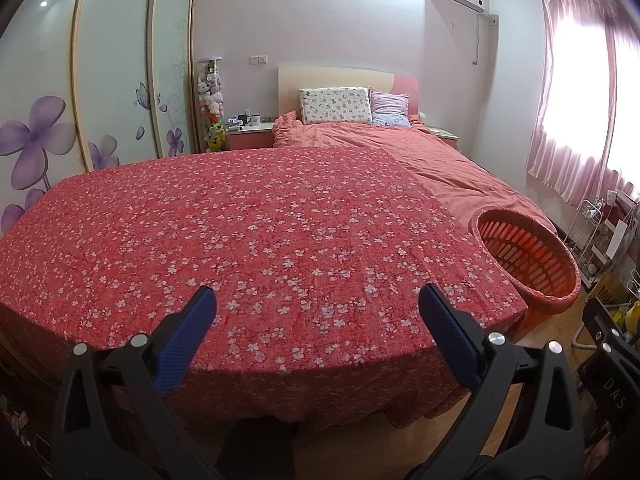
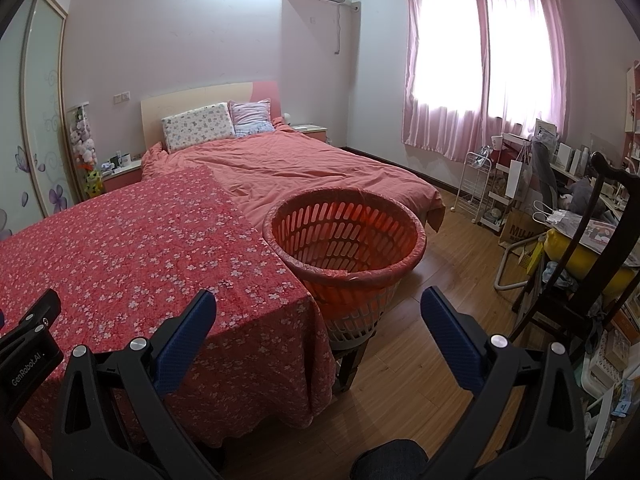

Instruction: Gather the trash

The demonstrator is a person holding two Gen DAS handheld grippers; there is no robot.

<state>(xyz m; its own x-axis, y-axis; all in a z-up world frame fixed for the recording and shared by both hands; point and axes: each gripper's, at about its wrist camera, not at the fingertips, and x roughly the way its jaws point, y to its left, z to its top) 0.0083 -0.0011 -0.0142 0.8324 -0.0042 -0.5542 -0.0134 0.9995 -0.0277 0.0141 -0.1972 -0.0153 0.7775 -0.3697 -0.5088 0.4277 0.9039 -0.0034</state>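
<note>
An orange slotted basket [image 2: 344,236] lined with a thin bag stands on a low stand beside the red flowered table; it also shows at the right in the left wrist view [image 1: 528,260]. My left gripper [image 1: 318,300] is open and empty, held over the near edge of the red flowered cloth [image 1: 240,232]. My right gripper [image 2: 318,300] is open and empty, in front of the basket at the cloth's right corner. No trash shows on the cloth in either view.
A bed [image 2: 304,168] with a salmon quilt and two pillows lies behind the table. A dark wooden chair [image 2: 580,264] and a cluttered desk with racks stand at the right. Wooden floor [image 2: 452,256] runs between basket and desk. A wardrobe [image 1: 112,80] lines the left wall.
</note>
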